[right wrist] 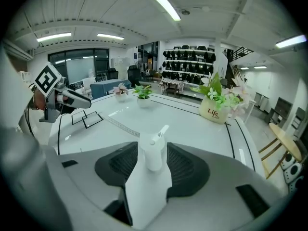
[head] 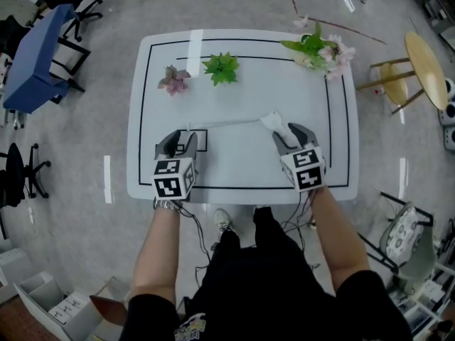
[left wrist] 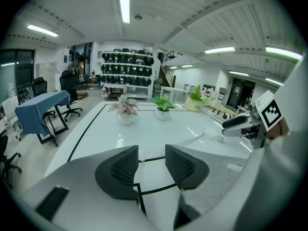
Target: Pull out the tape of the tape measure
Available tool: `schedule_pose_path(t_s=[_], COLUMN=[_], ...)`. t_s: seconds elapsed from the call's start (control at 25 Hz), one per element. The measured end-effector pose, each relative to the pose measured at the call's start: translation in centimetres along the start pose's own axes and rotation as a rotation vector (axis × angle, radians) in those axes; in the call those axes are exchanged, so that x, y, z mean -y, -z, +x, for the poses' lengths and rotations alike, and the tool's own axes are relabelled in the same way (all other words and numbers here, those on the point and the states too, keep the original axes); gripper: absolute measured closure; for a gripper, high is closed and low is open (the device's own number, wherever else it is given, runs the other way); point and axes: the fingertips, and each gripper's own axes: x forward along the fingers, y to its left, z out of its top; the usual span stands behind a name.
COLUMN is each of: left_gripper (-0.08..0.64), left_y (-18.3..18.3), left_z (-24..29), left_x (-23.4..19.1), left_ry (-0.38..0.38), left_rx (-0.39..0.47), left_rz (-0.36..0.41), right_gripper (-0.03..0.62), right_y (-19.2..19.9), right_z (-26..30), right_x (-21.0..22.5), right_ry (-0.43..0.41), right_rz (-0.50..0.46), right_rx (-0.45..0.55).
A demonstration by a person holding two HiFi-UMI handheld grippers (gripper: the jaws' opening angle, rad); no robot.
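Note:
The white tape measure case (head: 276, 124) rests on the white table (head: 242, 169), and its tape (head: 227, 123) runs left toward a small black square outline. My right gripper (head: 290, 135) straddles the case (right wrist: 153, 150) with only slim gaps at the pads, so it stands open (right wrist: 153, 163). My left gripper (head: 182, 141) sits at the tape's far end. Its jaws are open (left wrist: 151, 165) with nothing between them, and the tape (left wrist: 187, 141) lies on the table just beyond the tips.
At the back of the table stand a pink-leaved plant (head: 174, 80), a green plant (head: 222, 67) and a flower pot (head: 320, 52). A blue-draped table (head: 35, 55) and office chairs are at the left. Wooden stools (head: 419, 66) are at the right.

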Motion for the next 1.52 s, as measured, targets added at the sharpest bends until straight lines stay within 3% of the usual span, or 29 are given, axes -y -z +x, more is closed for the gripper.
schedule_pose_path(t_s=[0.44,1.12,1.4,1.48,1.52], left_gripper=[0.402,0.405,0.457,0.517,0.537], left_y=[-4.6,-10.2,-10.6,-10.7,-10.7], left_z=[-7.0,-22.3,-27.6,-28.7,-29.0], left_x=[2.0,3.0,2.1,1.9,2.0], left_ry=[0.041,0.093,0.083,0.078,0.078], left_rx=[0.166,0.451,0.520,0.535,0.537], left_rz=[0.039,0.091,0.105,0.105,0.107], right_gripper=[0.405,0.444,0.497,0.583,0.594], right_y=[-5.9,-15.1,-16.2,-16.2,-16.1], right_z=[-5.9,-19.7,-24.2,-25.2,-25.6], right_x=[-1.6,-8.8,-11.5,-11.9,-12.2], right_ry=[0.042,0.104,0.126,0.143,0.149], right_rz=[0.012,-0.037,-0.034,-0.035,-0.035], right_rx=[0.185,0.518,0.593,0.600,0.602])
